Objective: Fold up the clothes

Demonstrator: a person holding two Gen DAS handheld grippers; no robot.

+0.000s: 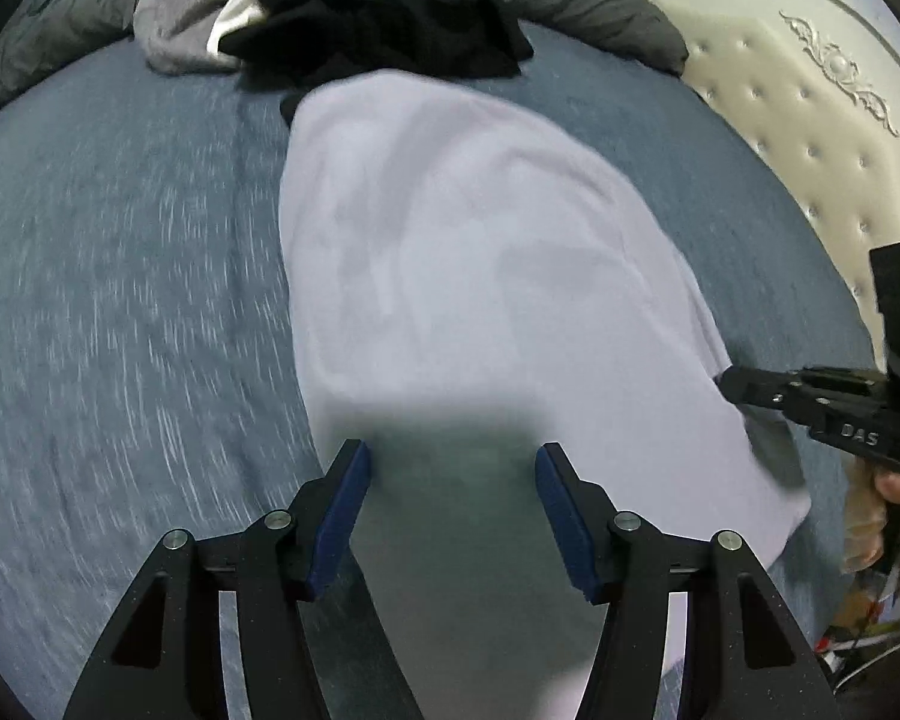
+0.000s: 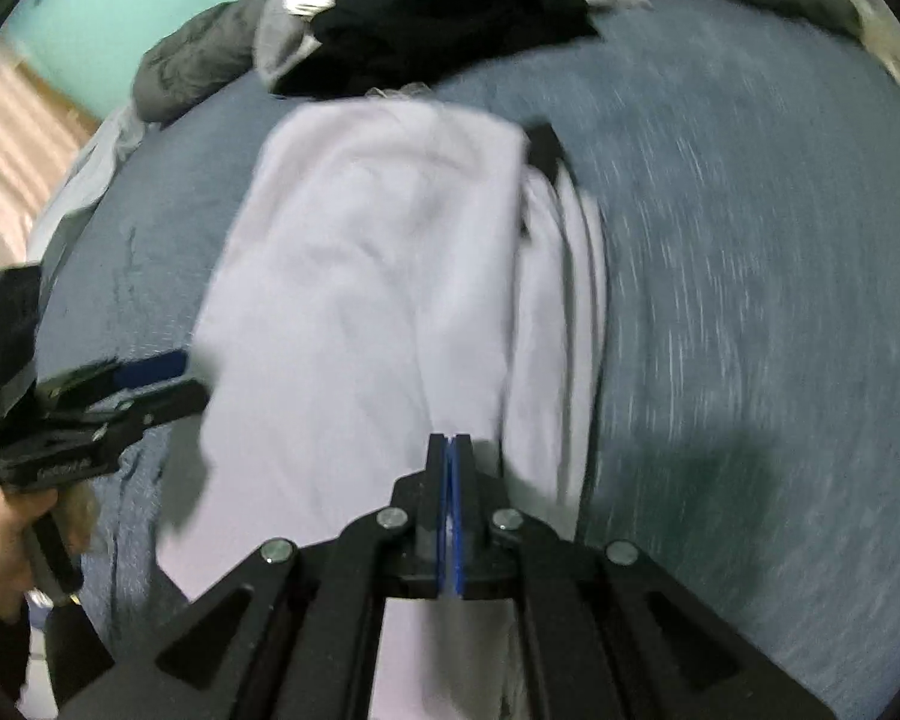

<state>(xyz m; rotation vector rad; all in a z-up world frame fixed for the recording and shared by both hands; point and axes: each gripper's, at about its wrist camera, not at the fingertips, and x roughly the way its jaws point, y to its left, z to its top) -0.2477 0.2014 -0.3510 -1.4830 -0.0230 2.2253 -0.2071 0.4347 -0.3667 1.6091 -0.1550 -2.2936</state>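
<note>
Pale lilac garment (image 1: 450, 252) lies lengthwise on the blue bedsheet (image 1: 120, 300), partly folded. Left gripper (image 1: 450, 468) spread wide above its near end. Right gripper (image 2: 450, 450) clamped together at the garment's edge; whether fabric is pinched is unclear.

The only readable text is "DAS", in pale letters on the black body of the right gripper (image 1: 727, 383), seen from the left wrist view. A marking on the left gripper (image 2: 174, 381) in the right wrist view is too blurred to read.
</note>
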